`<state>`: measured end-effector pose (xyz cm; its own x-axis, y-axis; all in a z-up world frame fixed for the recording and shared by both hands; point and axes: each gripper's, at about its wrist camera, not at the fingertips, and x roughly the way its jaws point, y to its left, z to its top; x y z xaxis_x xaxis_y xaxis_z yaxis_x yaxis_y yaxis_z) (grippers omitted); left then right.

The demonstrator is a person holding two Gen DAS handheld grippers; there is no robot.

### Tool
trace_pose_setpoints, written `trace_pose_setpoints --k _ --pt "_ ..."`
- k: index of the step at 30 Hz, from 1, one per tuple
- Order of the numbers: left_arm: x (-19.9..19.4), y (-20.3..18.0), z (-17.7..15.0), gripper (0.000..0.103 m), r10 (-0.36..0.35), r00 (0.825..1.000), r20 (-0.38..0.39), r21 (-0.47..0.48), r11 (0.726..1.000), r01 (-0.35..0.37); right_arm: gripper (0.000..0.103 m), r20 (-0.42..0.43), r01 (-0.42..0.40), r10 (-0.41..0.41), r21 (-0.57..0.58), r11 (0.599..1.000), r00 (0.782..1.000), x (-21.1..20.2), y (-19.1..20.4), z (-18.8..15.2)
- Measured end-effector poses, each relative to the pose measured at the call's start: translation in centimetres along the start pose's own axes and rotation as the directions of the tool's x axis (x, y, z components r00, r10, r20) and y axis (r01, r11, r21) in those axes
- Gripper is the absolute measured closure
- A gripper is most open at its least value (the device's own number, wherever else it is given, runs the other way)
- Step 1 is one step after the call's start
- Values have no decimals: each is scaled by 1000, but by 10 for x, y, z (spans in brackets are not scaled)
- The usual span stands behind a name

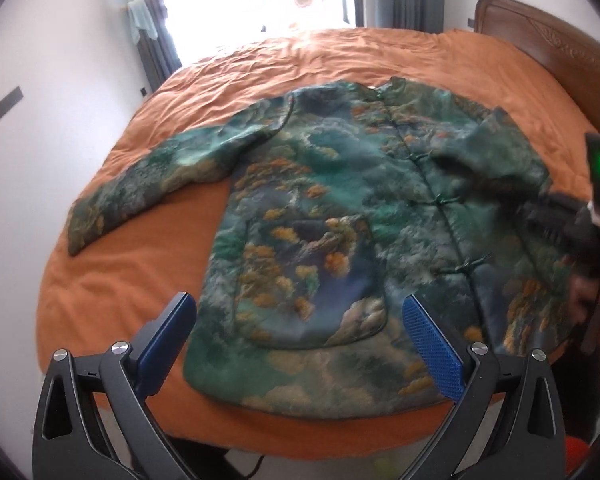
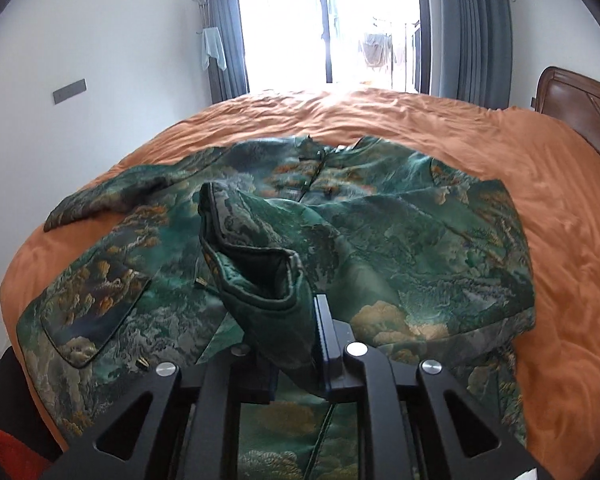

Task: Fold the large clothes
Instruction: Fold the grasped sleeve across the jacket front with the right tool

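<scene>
Although the green patterned jacket (image 1: pixel 324 216) lies face up and spread on the orange bedspread (image 1: pixel 260 64), folding has barely begun: only one sleeve (image 2: pixel 260 264) is lifted over the front, clamped in the right gripper (image 2: pixel 320 344). The other sleeve (image 1: pixel 140 184) (flat, stretched sideways) and the body look unfolded, and the left gripper (image 1: pixel 300 328) hangs spread wide, holding nothing, over the hem.

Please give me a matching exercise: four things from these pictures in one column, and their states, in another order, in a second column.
1. left gripper
2. right gripper
3. green patterned padded jacket's left sleeve
4. orange quilted bedcover

a. lies flat, stretched out sideways
b. jaws open, holding nothing
c. wrinkled, under the jacket
d. jaws shut on the jacket's cuff

Pairs: 1-b, 2-d, 3-a, 4-c
</scene>
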<state>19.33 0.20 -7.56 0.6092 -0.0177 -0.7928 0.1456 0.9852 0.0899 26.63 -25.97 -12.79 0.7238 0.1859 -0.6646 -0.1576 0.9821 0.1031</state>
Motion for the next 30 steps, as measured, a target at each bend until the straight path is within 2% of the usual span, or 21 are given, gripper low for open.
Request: trace_pose_setpoints --k 1,2,3,5,7,8,11,12,14,16,17,18,20,22,23,24,26,30 --pt "2 -5 6 0 -20 1000 0 5 1000 20 57 -20 -12 13 3 1000 1000 1 -1 -5" --pt "4 -10 12 0 -40 999 -2 11 999 40 46 -43 -35 35 5 999 998 3 1 -9" --pt "7 -17 19 0 -76 997 -5 18 997 76 30 -61 -58 58 5 998 996 4 2 -13" --pt "16 -28 31 0 -141 990 -16 22 990 141 29 -67 -93 93 0 996 993 0 8 -20" --pt "28 -42 45 0 -221 975 -38 17 975 222 29 -63 -113 112 -12 994 992 -12 14 -28" --pt "35 -49 52 0 -260 964 -49 13 965 261 29 -50 -113 112 -15 994 992 -23 15 -32" --pt "65 -76 75 1 -386 919 -85 -7 922 387 29 -3 -113 113 -4 994 994 -56 13 -48" --pt "78 -88 82 1 -408 907 -104 0 912 410 29 6 -115 115 9 993 993 -65 12 -53" --pt "103 -110 88 3 -392 910 -137 28 916 399 29 20 -118 117 38 992 993 -79 9 -61" --pt "126 -130 91 15 -364 915 -176 62 923 379 29 40 -119 116 65 991 992 -93 5 -69" --pt "139 -139 92 27 -350 914 -204 69 926 370 29 48 -116 112 75 990 992 -98 3 -72" --pt "149 -146 92 35 -347 909 -230 66 927 370 29 59 -112 107 84 990 992 -104 0 -75" --pt "164 -154 93 43 -340 905 -256 54 929 365 29 76 -104 97 93 990 992 -115 -4 -79" --pt "166 -159 93 63 -306 923 -233 63 942 328 29 90 -95 86 99 991 992 -123 -7 -83" --pt "163 -159 94 88 -275 938 -211 74 952 296 29 93 -91 82 100 991 992 -125 -8 -84" --pt "159 -158 96 96 -296 934 -199 63 948 313 29 95 -87 77 98 991 992 -127 -9 -85" --pt "150 -151 103 97 -321 932 -168 41 942 332 29 100 -68 59 88 994 993 -130 -10 -88" --pt "129 -143 127 98 -279 958 -70 83 955 284 29 97 -56 47 89 994 994 -132 -10 -93"
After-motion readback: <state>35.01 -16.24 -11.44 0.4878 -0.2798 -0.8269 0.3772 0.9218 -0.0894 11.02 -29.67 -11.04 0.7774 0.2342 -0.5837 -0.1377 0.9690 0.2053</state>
